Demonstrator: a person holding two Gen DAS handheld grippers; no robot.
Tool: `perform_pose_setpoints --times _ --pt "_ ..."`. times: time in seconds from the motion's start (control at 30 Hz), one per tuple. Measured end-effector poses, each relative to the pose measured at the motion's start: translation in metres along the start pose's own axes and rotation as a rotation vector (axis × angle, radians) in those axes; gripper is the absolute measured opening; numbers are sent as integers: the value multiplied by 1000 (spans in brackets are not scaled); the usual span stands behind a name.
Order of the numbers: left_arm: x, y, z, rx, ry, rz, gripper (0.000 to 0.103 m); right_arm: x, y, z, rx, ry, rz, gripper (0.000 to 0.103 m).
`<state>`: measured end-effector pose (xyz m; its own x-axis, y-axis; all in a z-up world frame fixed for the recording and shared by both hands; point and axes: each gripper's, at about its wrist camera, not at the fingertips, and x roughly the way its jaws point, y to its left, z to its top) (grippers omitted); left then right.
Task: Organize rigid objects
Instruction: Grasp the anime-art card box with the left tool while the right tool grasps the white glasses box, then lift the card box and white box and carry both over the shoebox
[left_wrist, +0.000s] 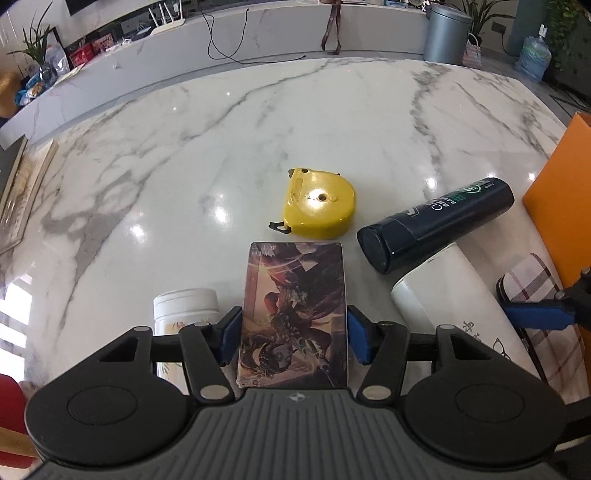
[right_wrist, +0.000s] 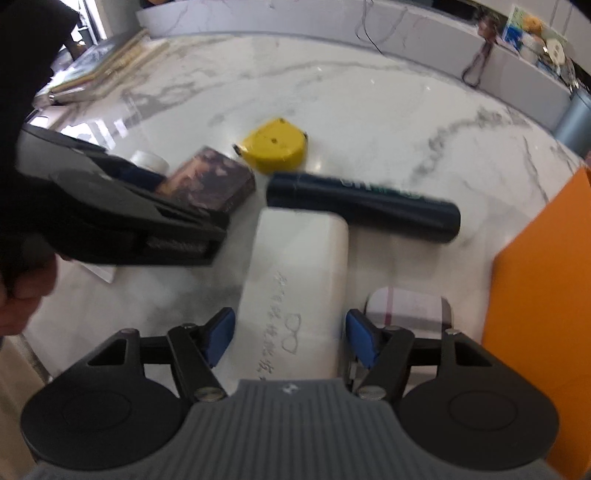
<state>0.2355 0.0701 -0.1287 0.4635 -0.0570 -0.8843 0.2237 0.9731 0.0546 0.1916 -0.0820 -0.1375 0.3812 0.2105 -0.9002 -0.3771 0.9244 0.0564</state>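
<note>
On table (left_wrist: 147, 155): left gripper (left_wrist: 293, 334) is straddling card box (left_wrist: 295, 314); pads look touching, grip uncertain.
Box: stiff, light, glossy; long sides suit.
Right gripper (right_wrist: 290, 339): spread, bracketing white case (right_wrist: 299, 273); smooth, rigid.

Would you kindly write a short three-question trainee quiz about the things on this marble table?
1. True or false: the dark blue cylindrical bottle stands upright.
2. Which object lies between the left gripper fingers: A) yellow plastic tape measure, B) printed rectangular card box, C) white lidded jar?
3. Fill in: the right gripper straddles the ____ rectangular case.

Key: 1 false; 2 B; 3 white.
</note>
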Motion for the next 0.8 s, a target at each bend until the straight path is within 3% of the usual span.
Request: perform_pose_setpoints --times 0.27,0.4,0.8 --pt "0 -1 -2 -6 -23 7 75 0 8 -7 -39 -12 -27 73" --pt "1 -1 -2 -8 -27 9 66 -2 8 -7 -40 -23 -38 63" --pt "-3 -1 -4 -14 -19 -5 66 -10 8 -9 -18 -55 -46 62"
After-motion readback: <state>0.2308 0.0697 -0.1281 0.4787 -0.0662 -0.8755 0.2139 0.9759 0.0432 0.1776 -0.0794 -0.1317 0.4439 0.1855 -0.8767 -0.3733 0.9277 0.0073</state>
